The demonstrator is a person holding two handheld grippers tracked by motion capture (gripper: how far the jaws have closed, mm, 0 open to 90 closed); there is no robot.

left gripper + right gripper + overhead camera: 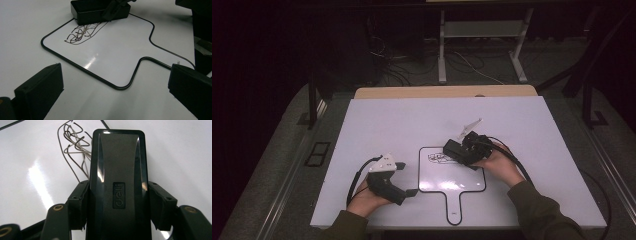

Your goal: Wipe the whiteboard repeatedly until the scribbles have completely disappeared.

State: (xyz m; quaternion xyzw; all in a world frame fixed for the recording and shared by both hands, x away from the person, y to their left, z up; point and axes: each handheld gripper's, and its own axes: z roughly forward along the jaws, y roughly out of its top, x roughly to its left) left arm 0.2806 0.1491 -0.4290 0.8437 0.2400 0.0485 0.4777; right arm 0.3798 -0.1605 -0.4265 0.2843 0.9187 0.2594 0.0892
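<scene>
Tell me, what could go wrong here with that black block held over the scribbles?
The right gripper clamps the black eraser only at its sides, so it might twist or slip when pushed. The scribbles lie partly beside the eraser, so a short stroke could miss some. The small whiteboard lies loose on the table, and the open left gripper isn't touching it, so it may slide.

My high camera looking forward and down over the worktop (377,115), my claw cameras low and close, all sharing the scribbled whiteboard (452,177).
</scene>
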